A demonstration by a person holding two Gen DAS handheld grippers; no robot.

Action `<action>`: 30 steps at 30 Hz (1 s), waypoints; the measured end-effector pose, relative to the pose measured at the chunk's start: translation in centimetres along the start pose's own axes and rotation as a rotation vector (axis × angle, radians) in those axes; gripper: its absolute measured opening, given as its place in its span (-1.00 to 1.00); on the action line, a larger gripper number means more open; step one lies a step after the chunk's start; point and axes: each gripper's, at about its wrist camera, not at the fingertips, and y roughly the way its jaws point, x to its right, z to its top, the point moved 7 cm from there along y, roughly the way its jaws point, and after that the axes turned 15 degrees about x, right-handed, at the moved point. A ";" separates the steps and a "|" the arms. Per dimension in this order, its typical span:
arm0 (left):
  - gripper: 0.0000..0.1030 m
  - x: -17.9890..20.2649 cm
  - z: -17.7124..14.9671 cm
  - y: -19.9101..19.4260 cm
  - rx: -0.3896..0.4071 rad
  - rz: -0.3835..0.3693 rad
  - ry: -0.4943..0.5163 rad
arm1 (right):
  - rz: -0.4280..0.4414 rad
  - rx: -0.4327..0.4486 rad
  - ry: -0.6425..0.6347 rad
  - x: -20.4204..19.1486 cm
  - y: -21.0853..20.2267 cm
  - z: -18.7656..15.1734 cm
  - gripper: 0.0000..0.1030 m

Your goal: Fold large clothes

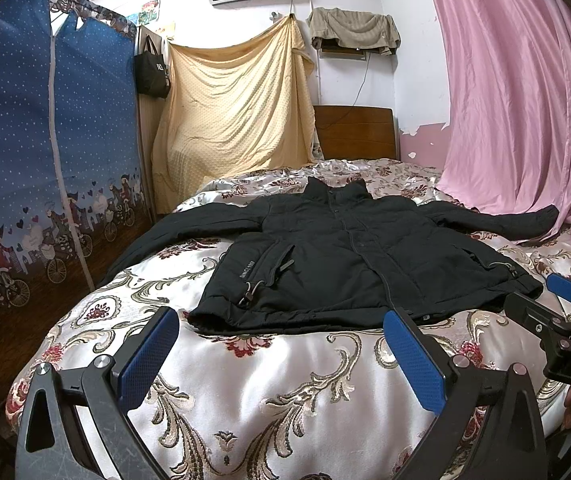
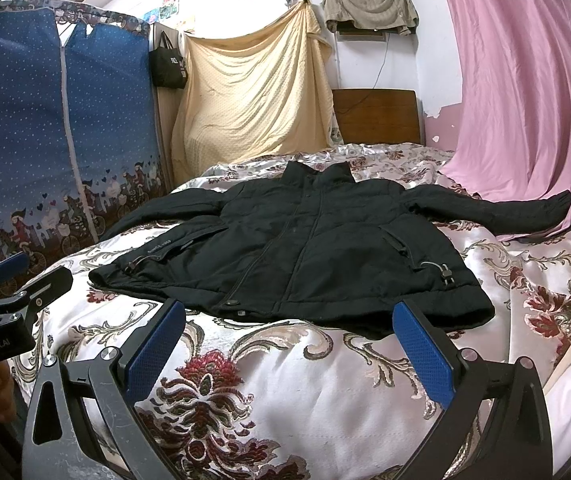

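Folding should start with a sleeve: the black jacket point(image 1: 349, 256) lies face up and spread flat across the bed point(image 1: 269, 392), collar toward the headboard point(image 1: 355, 132), both sleeves stretched outward. A good first move would be pinching a cuff through its full thickness and carrying it across the chest, keeping the padded body flat. The left gripper point(image 1: 281, 348) hovers just short of the jacket's hem, jaws spread wide, holding nothing. The right gripper point(image 2: 291, 336) does likewise, wide apart and empty, near the hem.
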 end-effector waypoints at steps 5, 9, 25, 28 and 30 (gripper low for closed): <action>1.00 0.0 0.0 0.0 0.000 -0.001 0.000 | 0.000 -0.001 0.001 0.1 0.1 0.0 0.98; 1.00 0.0 0.0 0.0 -0.001 0.000 0.000 | 0.001 -0.001 0.000 0.0 0.0 0.0 0.98; 1.00 0.0 0.0 0.0 -0.004 0.002 0.000 | 0.001 -0.007 -0.001 -0.1 -0.1 0.1 0.98; 1.00 -0.4 -0.2 0.0 -0.013 0.006 -0.006 | 0.008 -0.031 0.015 -1.1 0.3 -1.4 0.98; 1.00 -0.3 -0.4 0.2 -0.022 0.010 -0.012 | 0.008 -0.057 0.033 -1.0 0.6 -1.9 0.98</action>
